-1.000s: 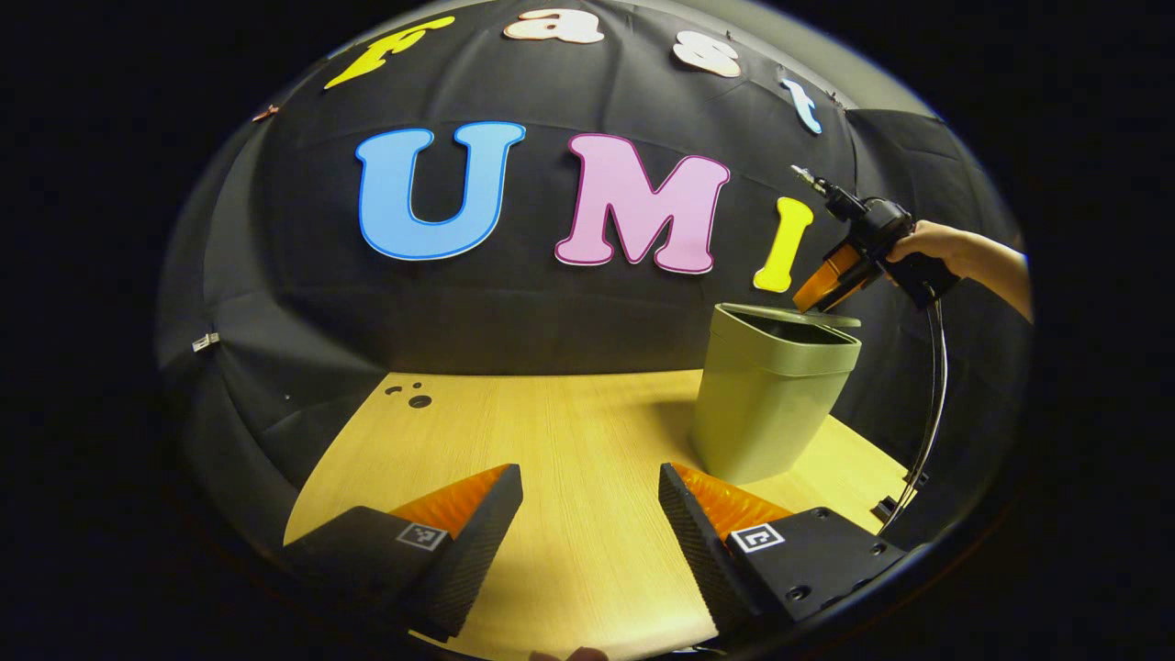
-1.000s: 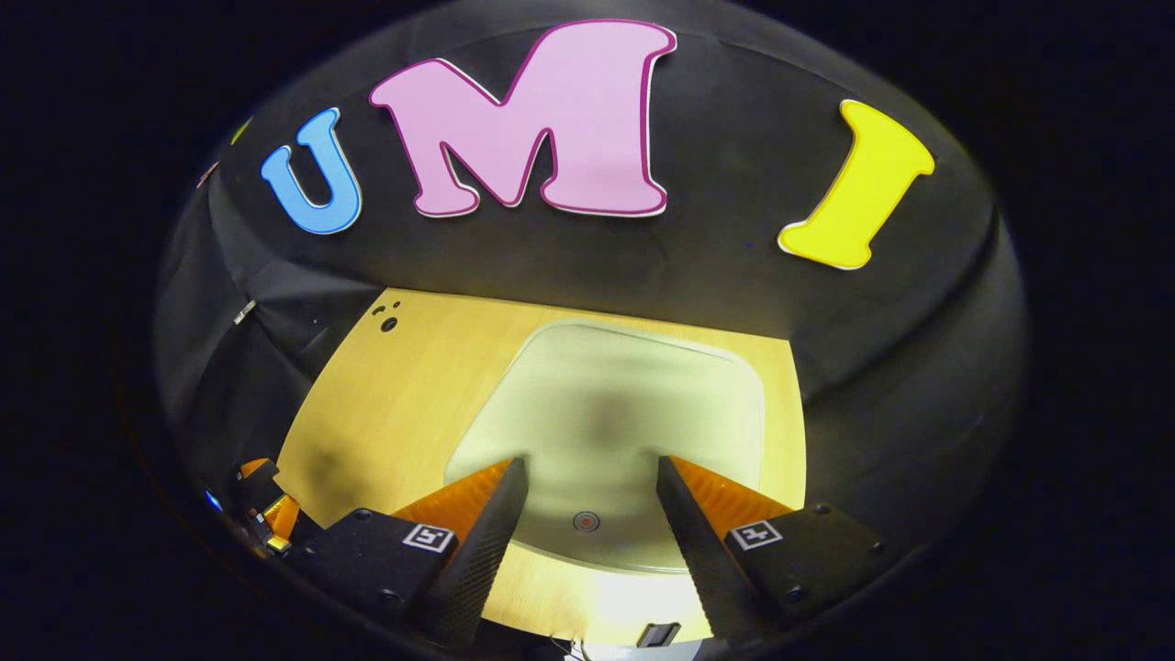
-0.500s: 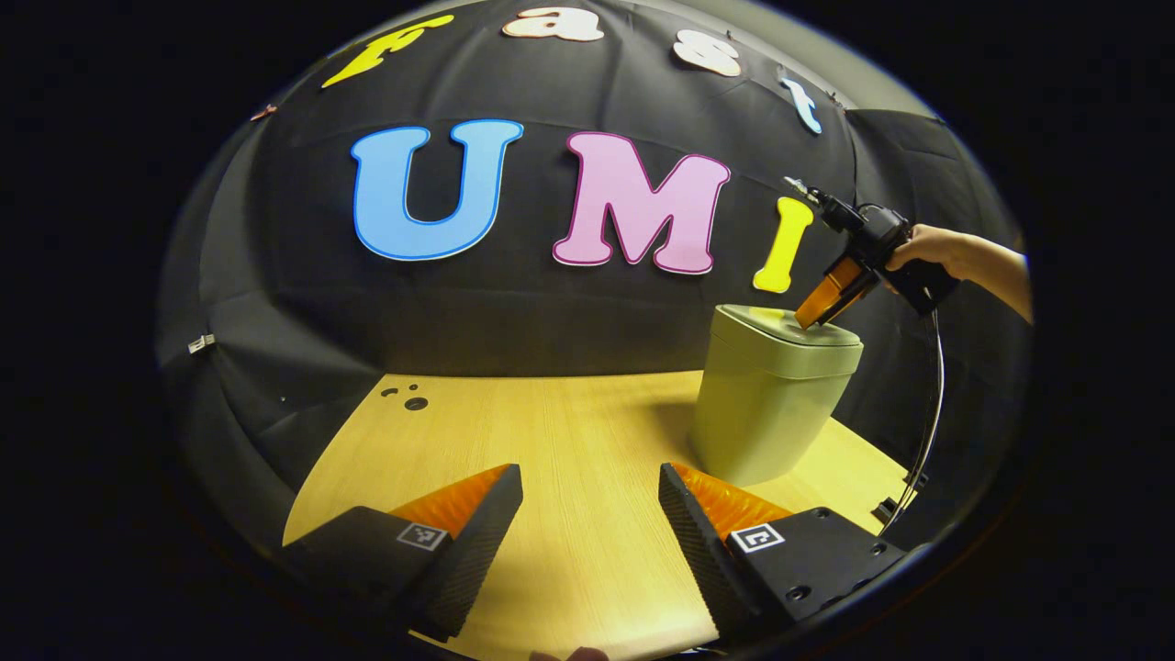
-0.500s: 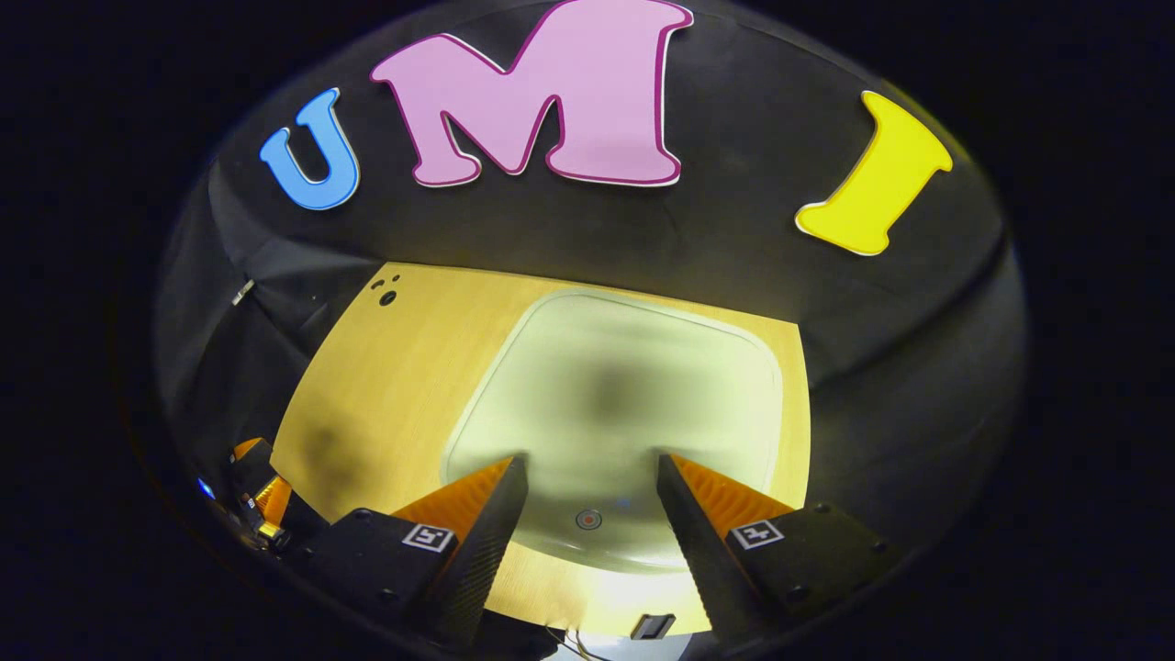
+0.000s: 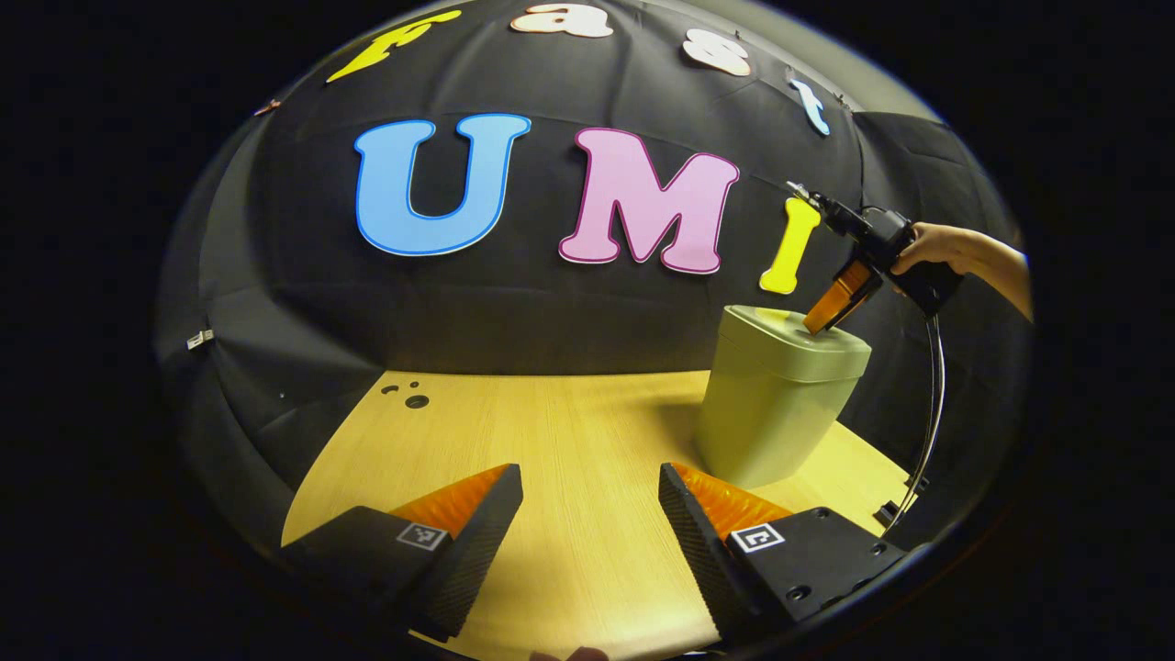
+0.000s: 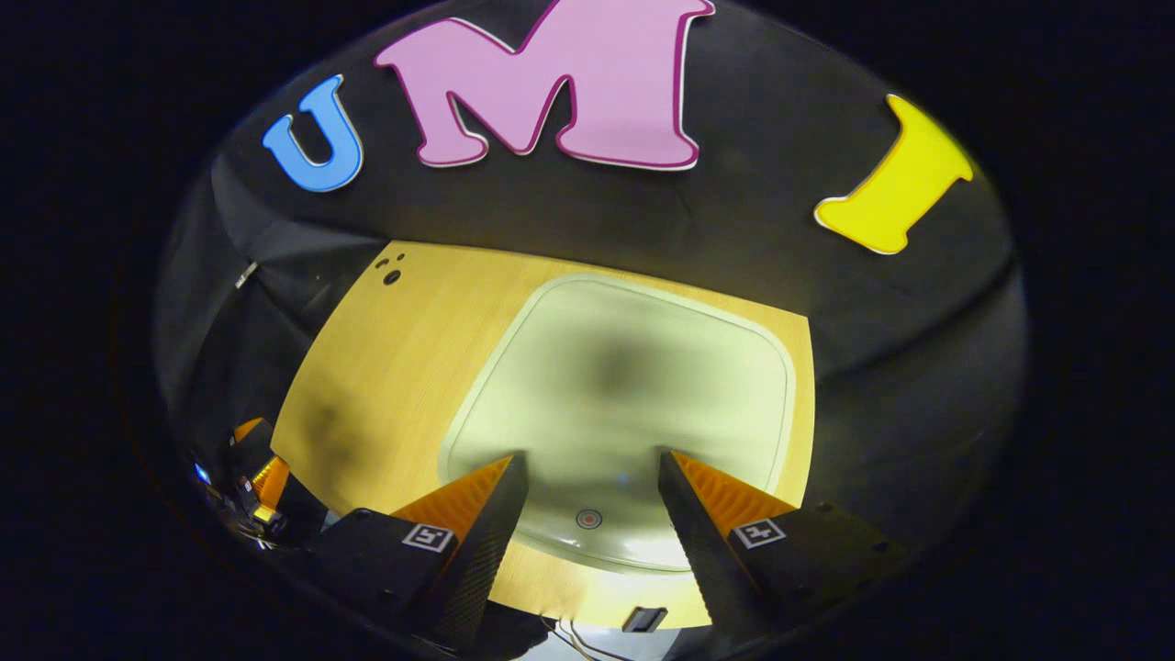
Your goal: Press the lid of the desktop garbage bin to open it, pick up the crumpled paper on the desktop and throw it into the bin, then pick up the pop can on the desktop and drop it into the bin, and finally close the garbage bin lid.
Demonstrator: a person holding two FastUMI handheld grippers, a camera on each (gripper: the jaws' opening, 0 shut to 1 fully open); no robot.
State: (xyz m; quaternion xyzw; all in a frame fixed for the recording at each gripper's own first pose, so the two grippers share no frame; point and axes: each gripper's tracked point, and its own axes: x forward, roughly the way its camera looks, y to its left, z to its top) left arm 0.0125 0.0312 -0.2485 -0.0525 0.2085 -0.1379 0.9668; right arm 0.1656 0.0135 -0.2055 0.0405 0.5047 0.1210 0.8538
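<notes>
The lid (image 6: 624, 386) of the green garbage bin (image 5: 766, 413) now lies flat and shut, where a second ago it stood tipped up with the dark opening showing beneath it. The right hand-held gripper (image 5: 820, 321), held by a person's hand (image 5: 932, 248), has come down onto the lid's right part; its fingers touch or nearly touch the top, and in the right gripper view they stand spread with nothing between them, framing the small round mark (image 6: 588, 519) near the lid's near edge. The left hand-held gripper (image 5: 587, 528) hovers low over the near part of the table (image 5: 551, 431), its fingers spread and empty. The bin stands at the table's far right, close to the booth wall. Neither crumpled paper nor pop can lies on the table where it can be seen, so they are probably inside already, and this press looks like the closing step; what remains is likely just lifting the right hand-held gripper clear.
</notes>
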